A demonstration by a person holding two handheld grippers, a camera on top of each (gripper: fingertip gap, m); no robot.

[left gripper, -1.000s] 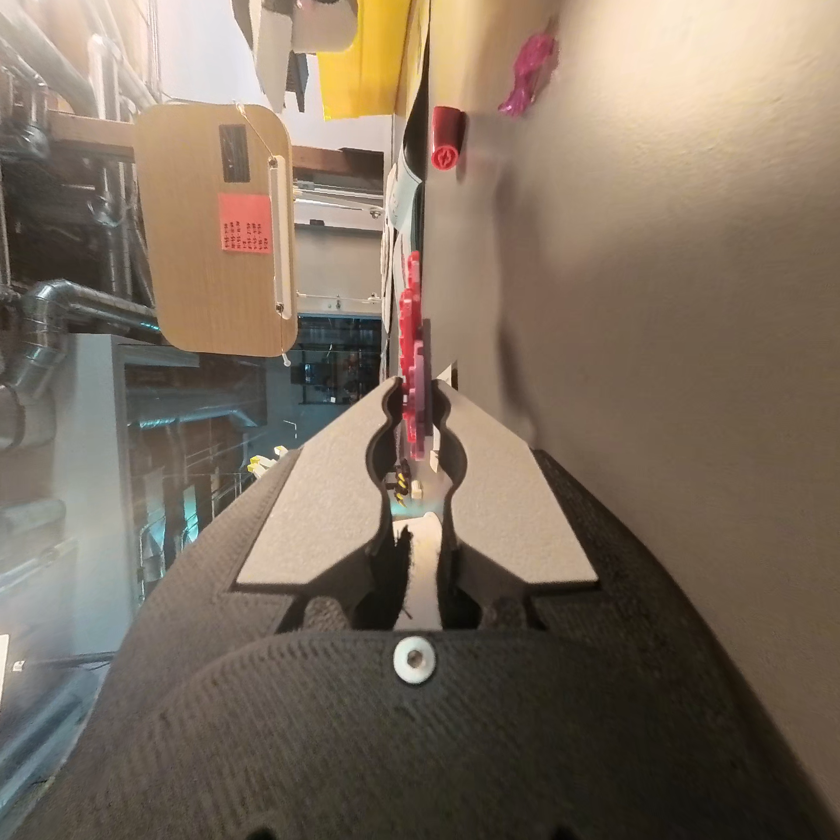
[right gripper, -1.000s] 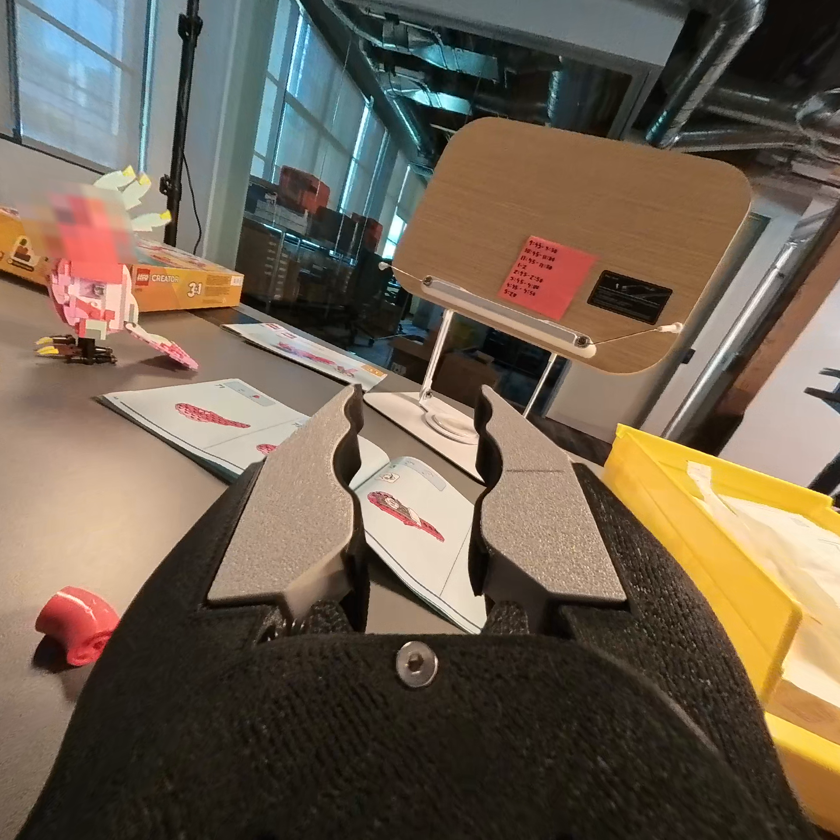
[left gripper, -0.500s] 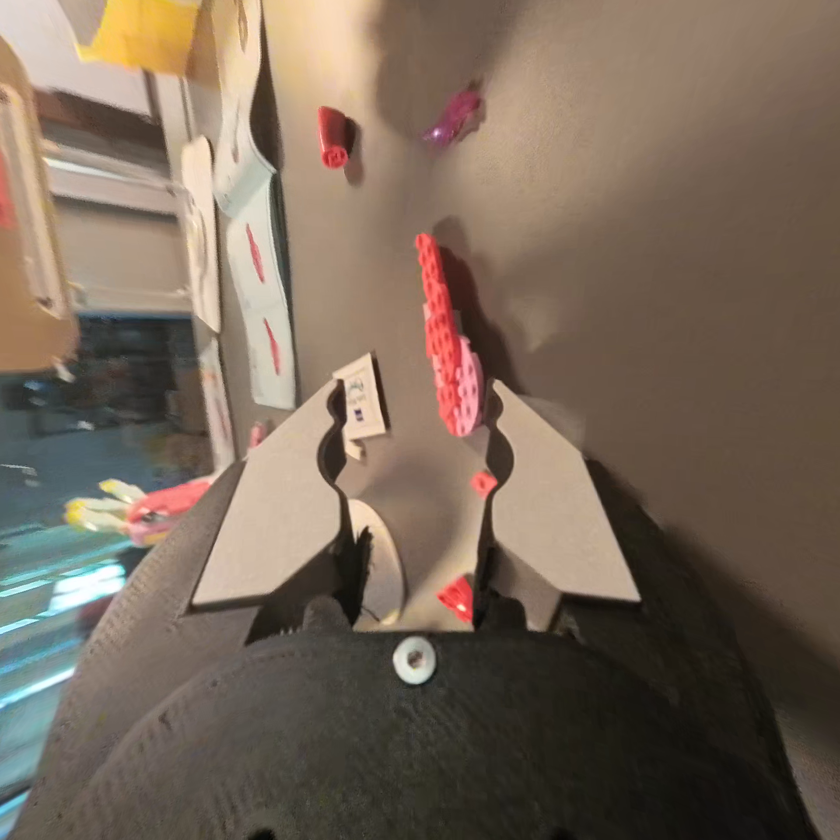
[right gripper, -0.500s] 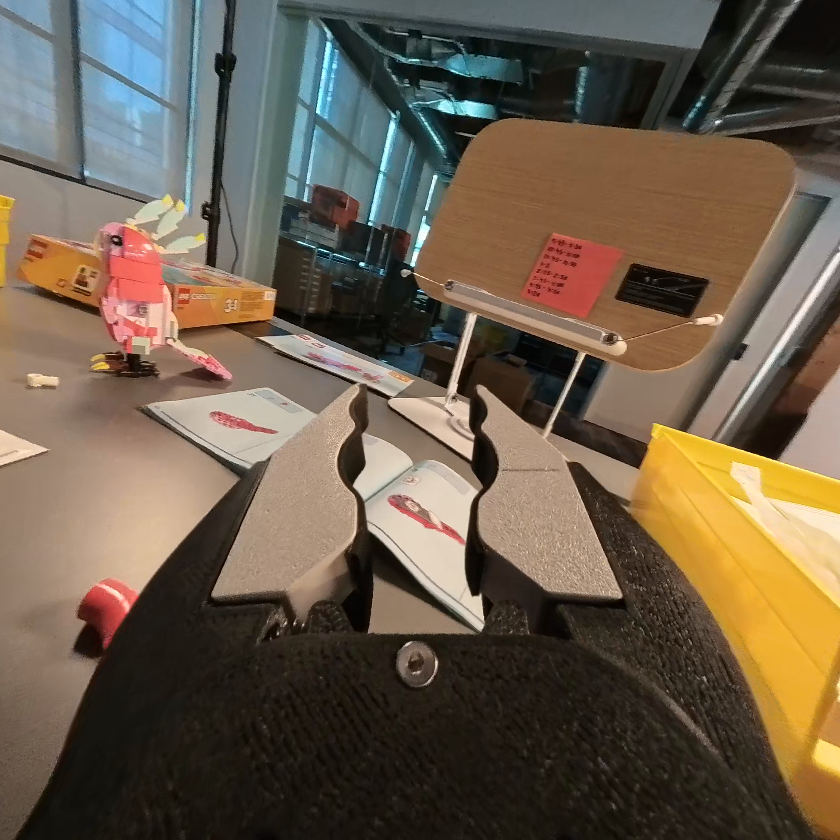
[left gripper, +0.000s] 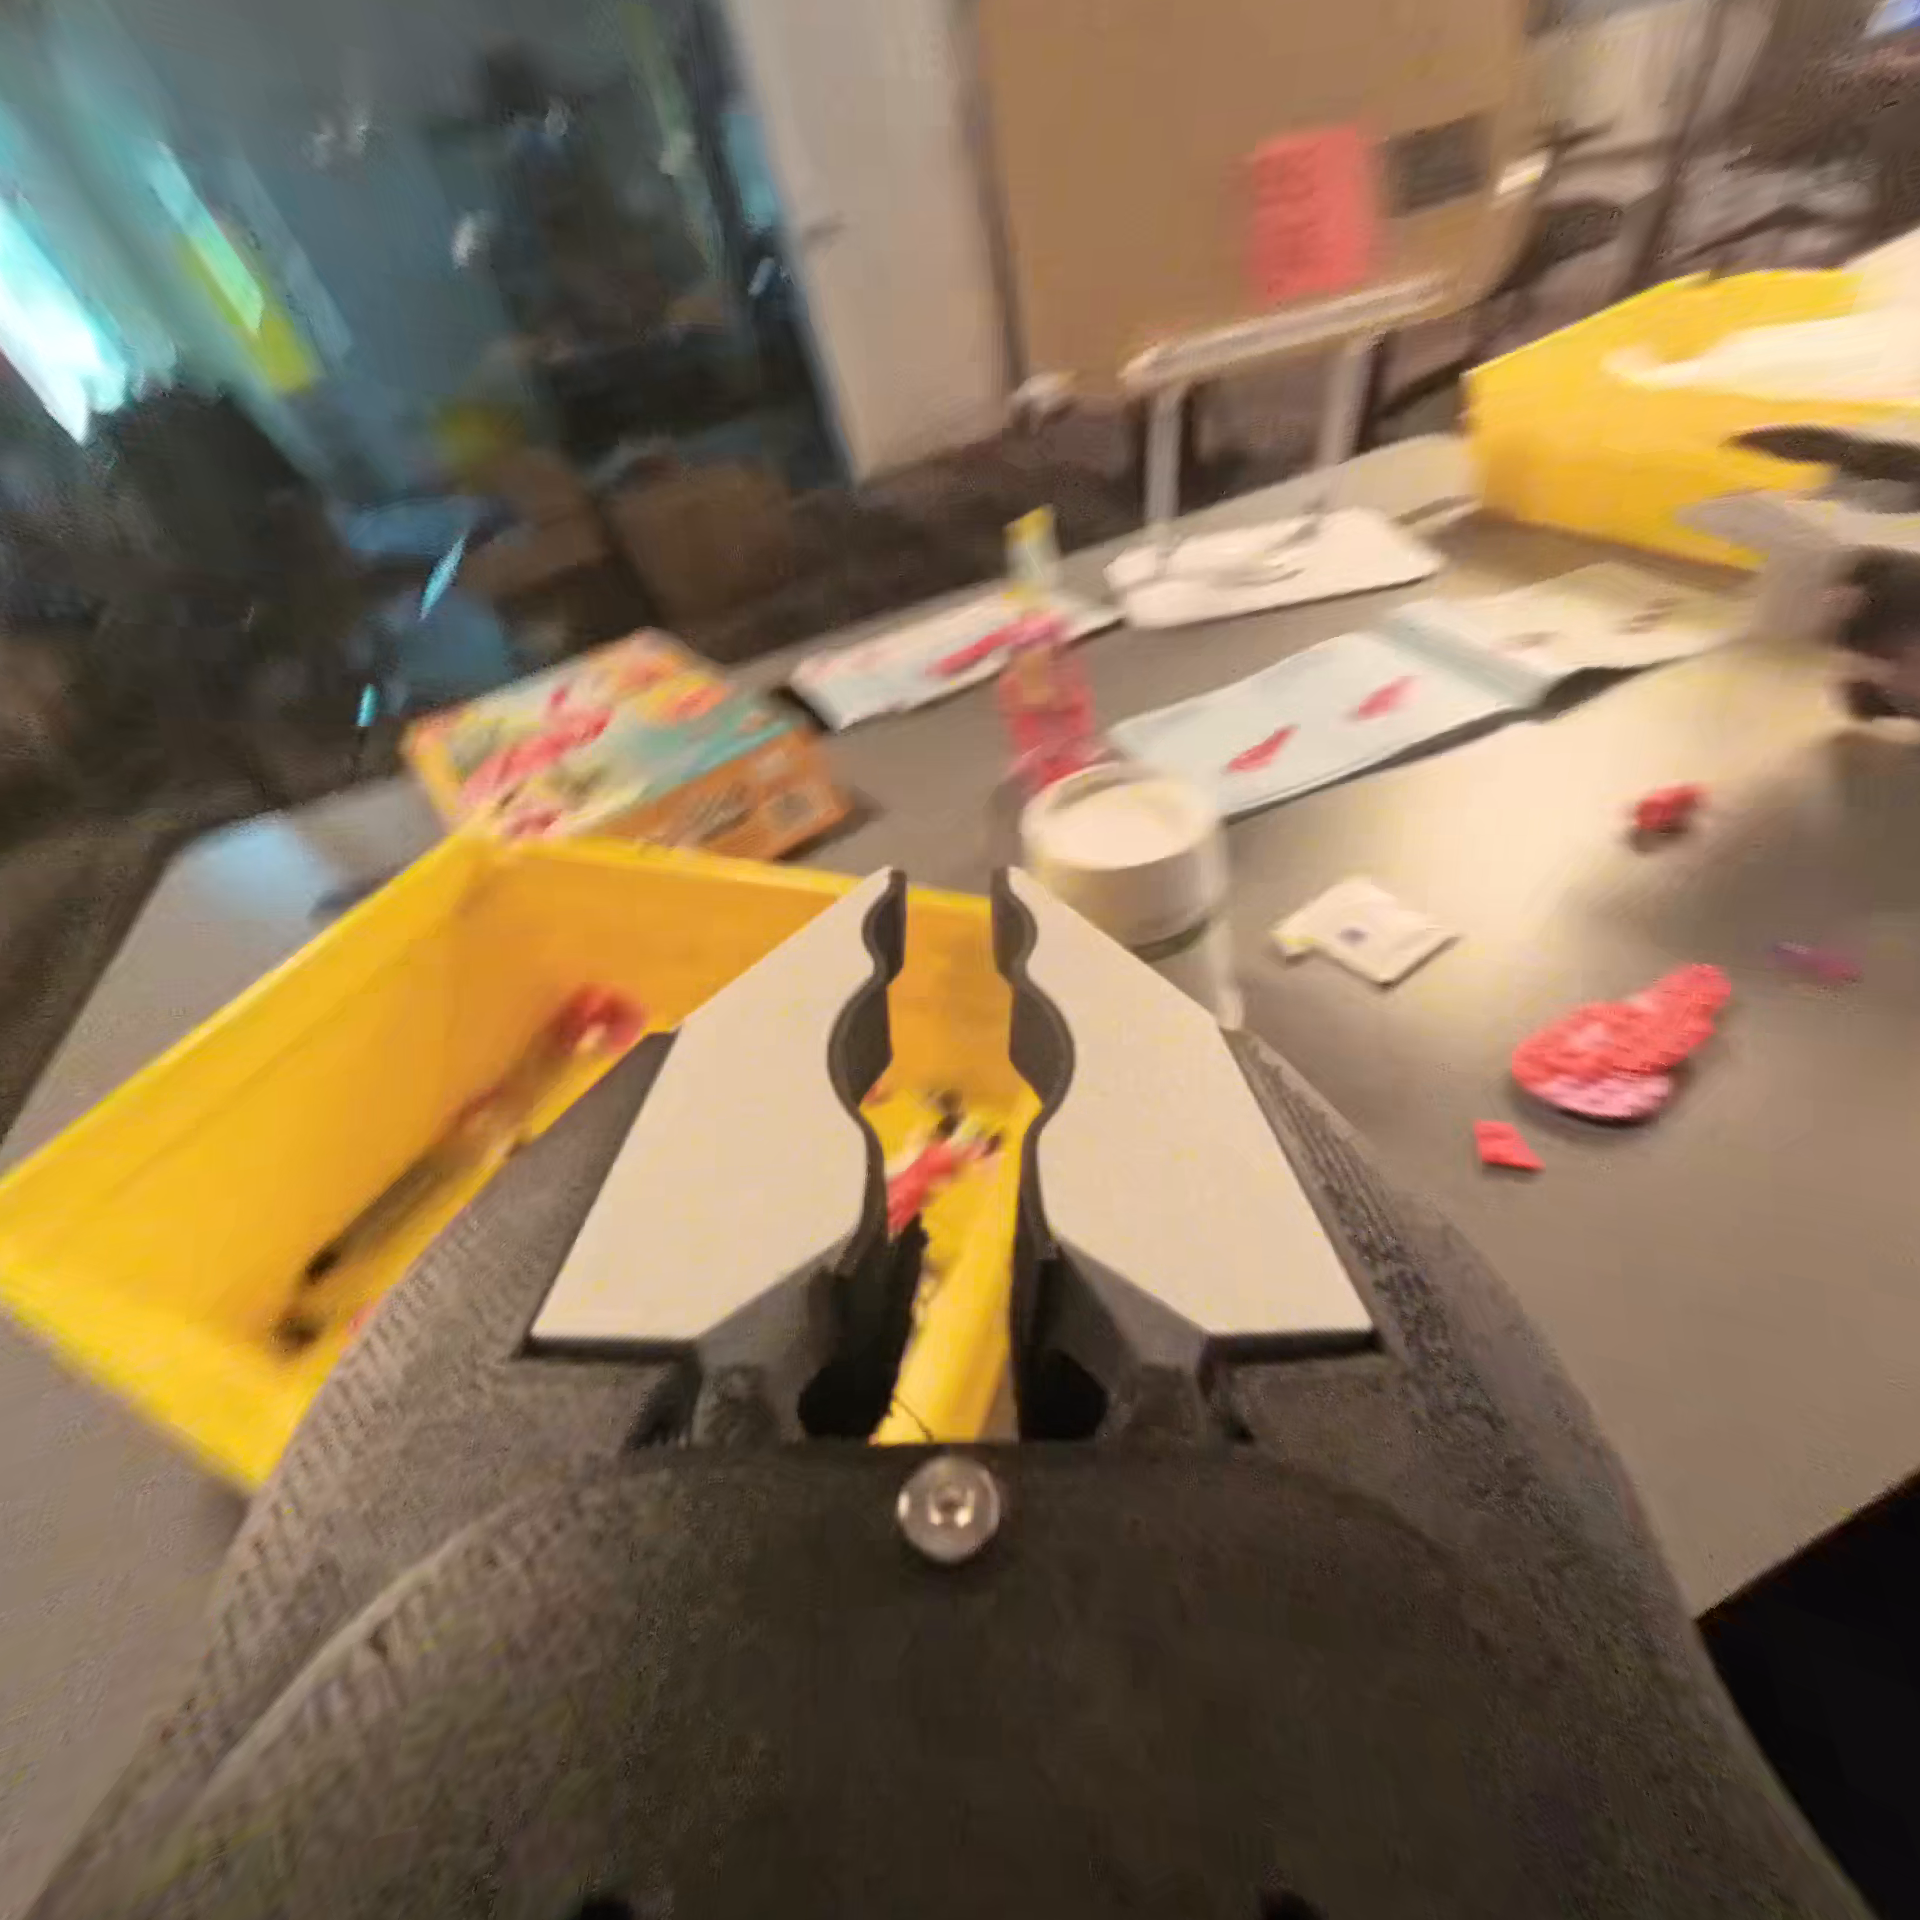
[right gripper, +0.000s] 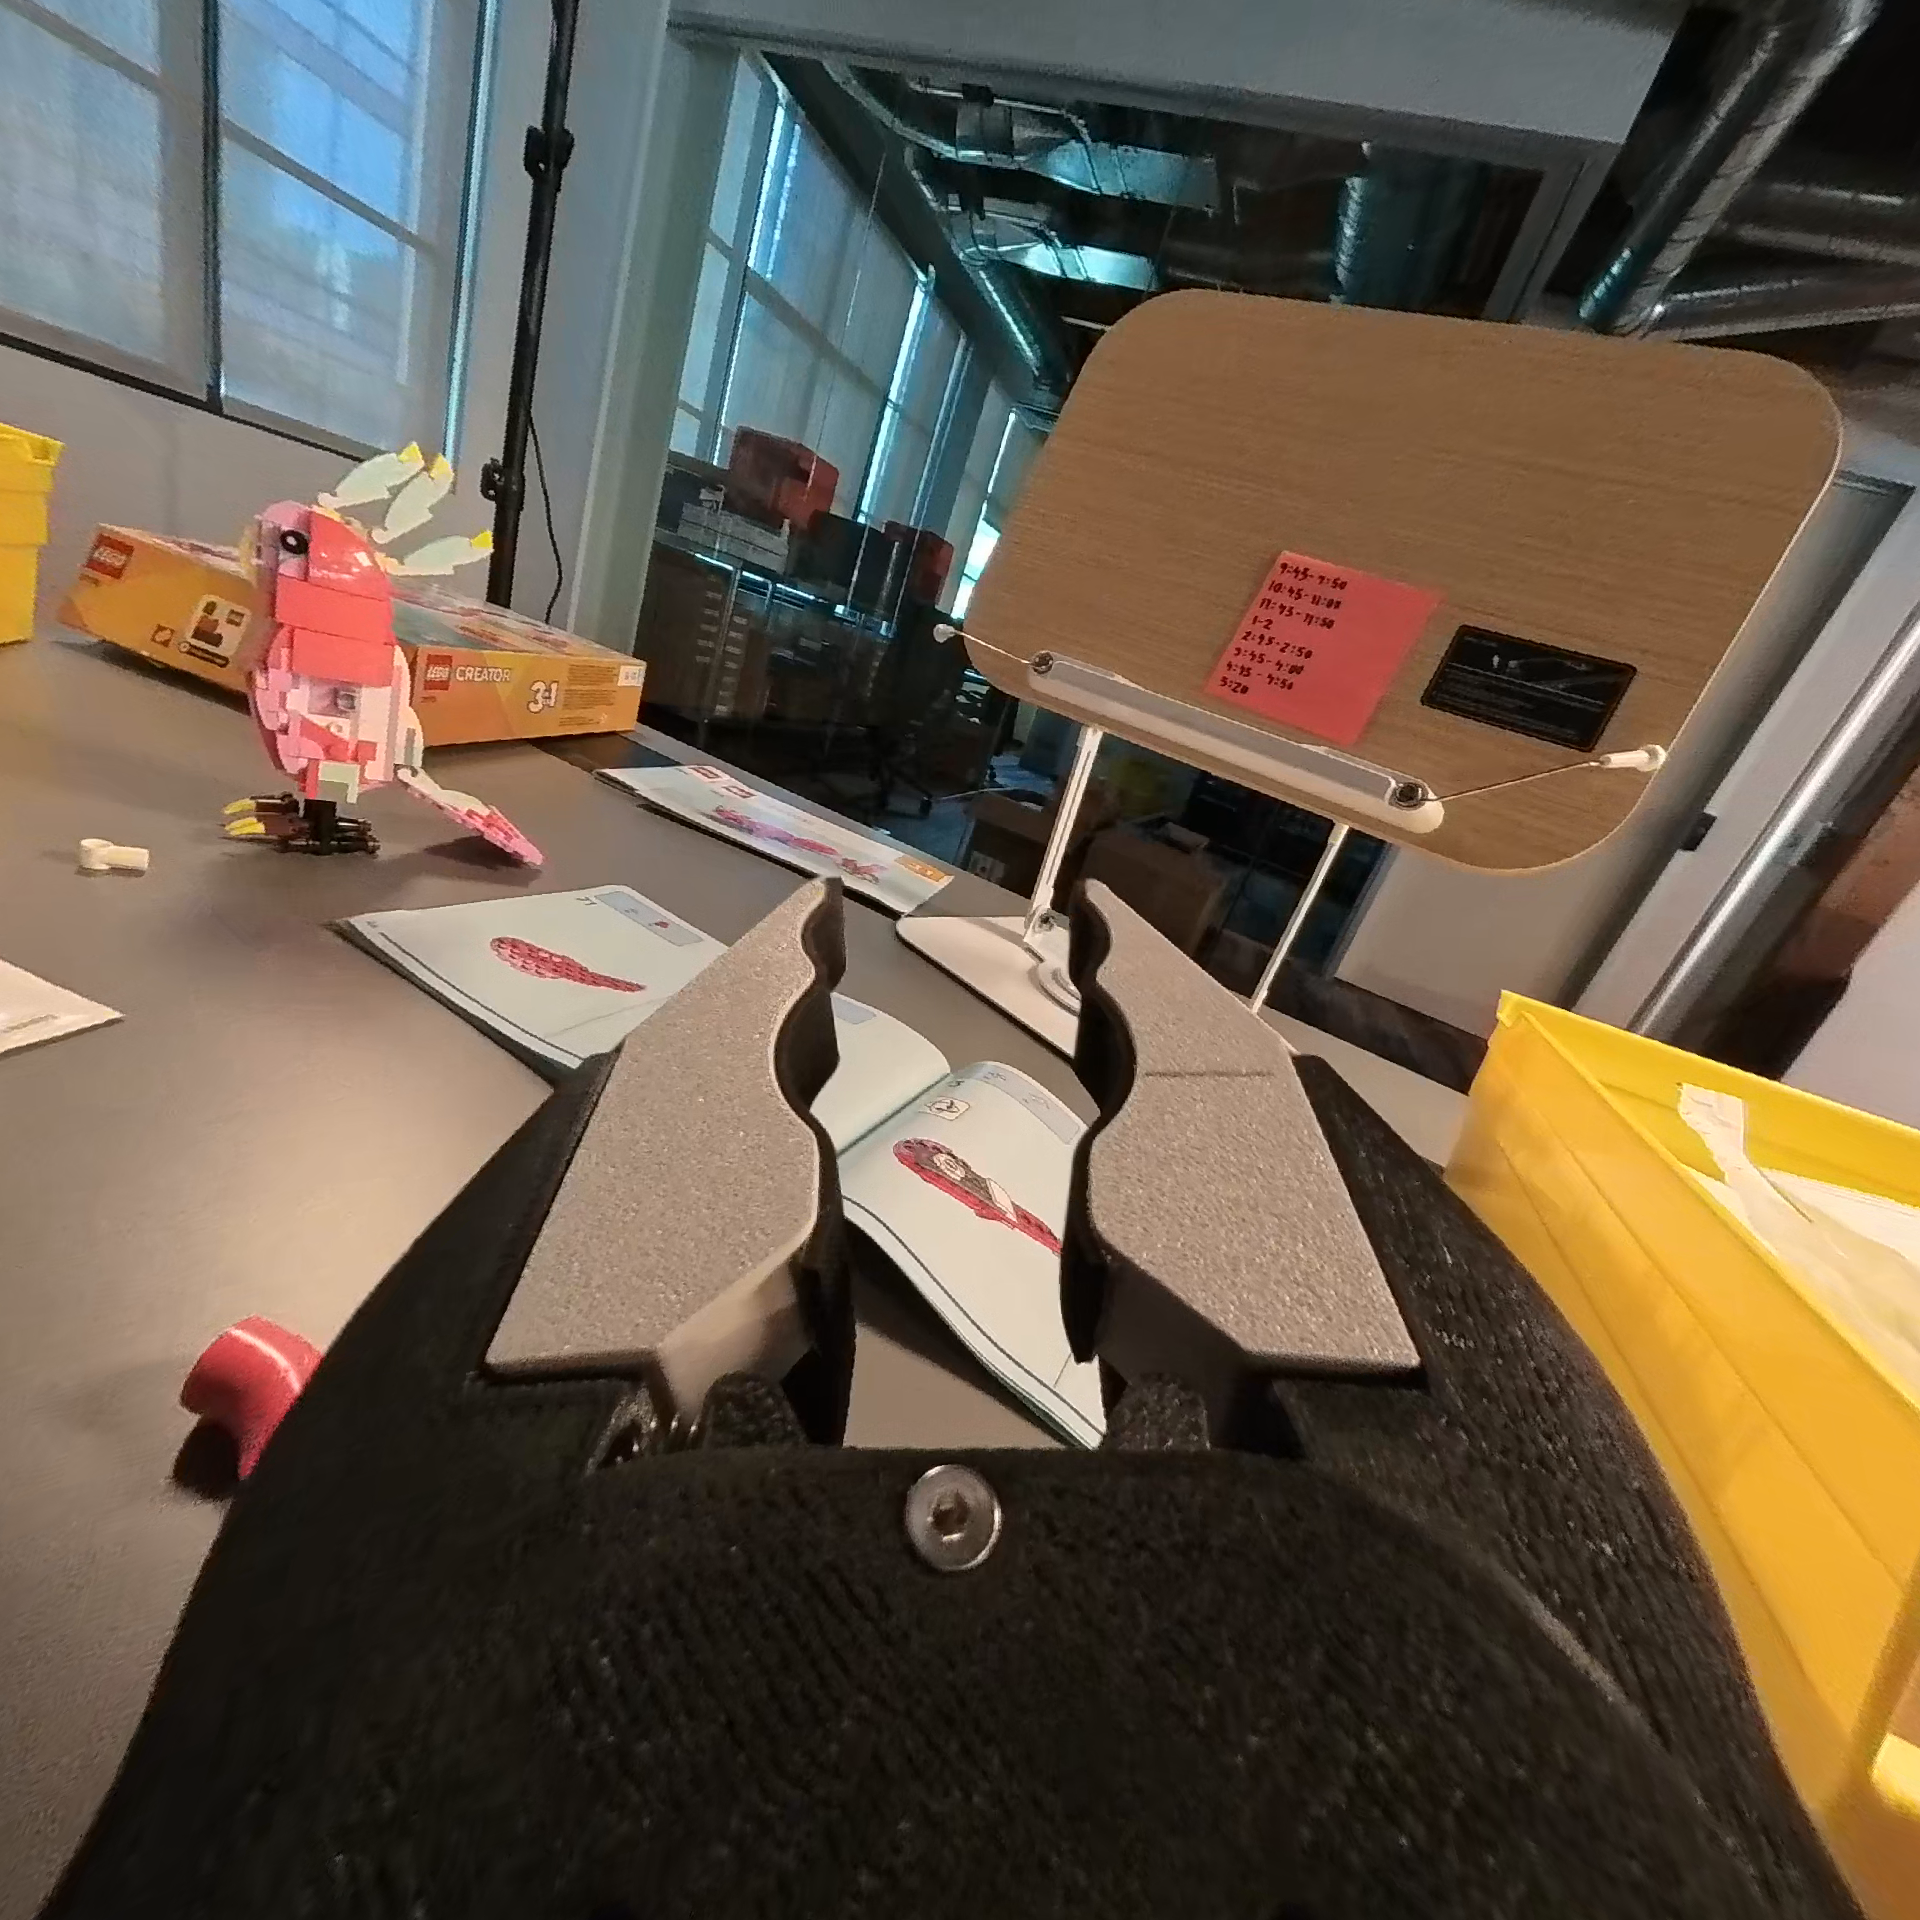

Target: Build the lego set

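Note:
My left gripper (left gripper: 945, 894) hovers over the near corner of a yellow bin (left gripper: 644, 862) that holds blurred red pieces. Its fingers stand a narrow way apart, with only the bin showing between them. A flat red and pink brick-built wing (left gripper: 1621, 1039) lies on the dark table to the right, apart from it. My right gripper (right gripper: 956, 904) is open and empty above an open instruction booklet (right gripper: 540, 966). A pink brick-built bird (right gripper: 322, 675) stands at the far left of the right wrist view. A red curved piece (right gripper: 249, 1371) lies near the right gripper's left side.
In the left wrist view a white round container (left gripper: 1122, 852), a white packet (left gripper: 1361, 928) and a small red piece (left gripper: 1507, 1146) lie on the table. A wooden book stand (right gripper: 1403, 582), a toy box (right gripper: 520, 686) and another yellow bin (right gripper: 1662, 1247) surround the right gripper. Both grippers' tips are roughly 25 cm from the pink brick-built bird (right gripper: 322, 675).
A second ago the left gripper was shut on the red and pink wing. It opened, left the wing on the table, swung over to the yellow bin, and its fingers narrowed on nothing. The right gripper barely moved.

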